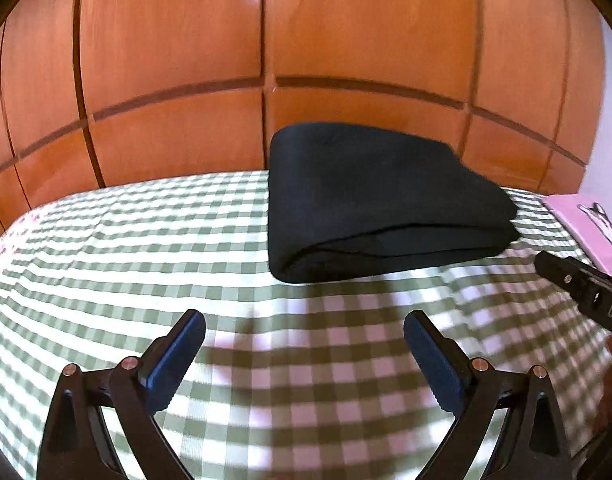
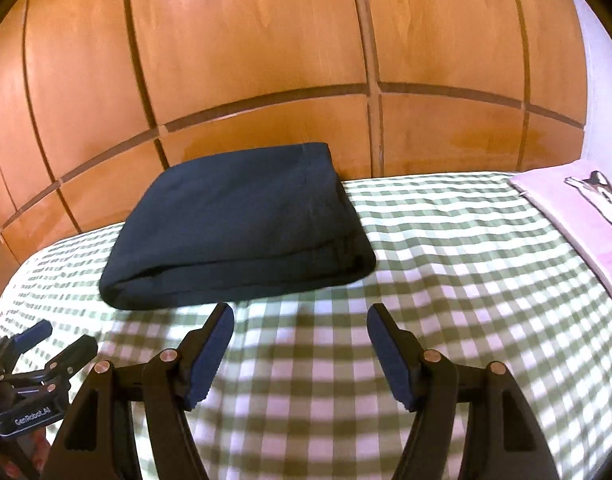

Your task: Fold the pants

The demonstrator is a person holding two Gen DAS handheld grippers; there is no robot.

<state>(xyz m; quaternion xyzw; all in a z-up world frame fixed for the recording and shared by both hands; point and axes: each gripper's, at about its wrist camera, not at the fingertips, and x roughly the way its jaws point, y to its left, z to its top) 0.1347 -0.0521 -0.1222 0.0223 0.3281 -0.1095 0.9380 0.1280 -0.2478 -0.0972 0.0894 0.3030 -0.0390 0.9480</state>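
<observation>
Reading "GenRobot_AI" on left claw [image 2: 58, 334] | pants [image 2: 238, 224] folded

pants [image 1: 370, 196] | dark navy | folded into flat rectangular stack | on checked bedspread [image 1: 146, 240], near wooden panels

The folded dark pants [image 1: 386, 204] are seen lying on the checked bed cover [image 1: 146, 248] near its far edge, against the wooden panels [image 1: 178, 80]. The left gripper [image 1: 304, 330] is held over the near part of the cover, jaws wide apart with nothing between them. A pink item [image 1: 582, 224] is seen at the right edge, with the right gripper [image 1: 578, 284] just before it.
</observation>
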